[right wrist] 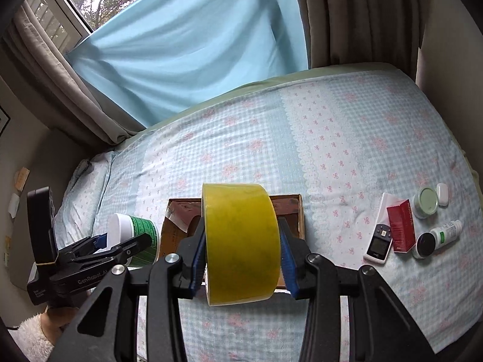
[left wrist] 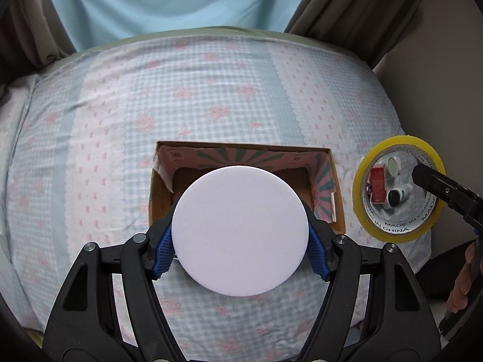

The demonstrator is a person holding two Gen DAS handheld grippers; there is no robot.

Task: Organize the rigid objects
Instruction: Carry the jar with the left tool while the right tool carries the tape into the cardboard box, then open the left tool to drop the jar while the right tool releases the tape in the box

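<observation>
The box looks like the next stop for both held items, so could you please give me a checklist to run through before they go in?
1. Left gripper holds the tub firmly: ok, pads on both sides.
2. Right gripper holds the tape roll: ok, clamped across its width.
3. Box open: ok.
4. Box has room for both: cannot tell, the held items hide its floor.
5. Grippers clear of each other: ok, apart.
6. Other items still loose on the bed: ok, visible to the right.
</observation>
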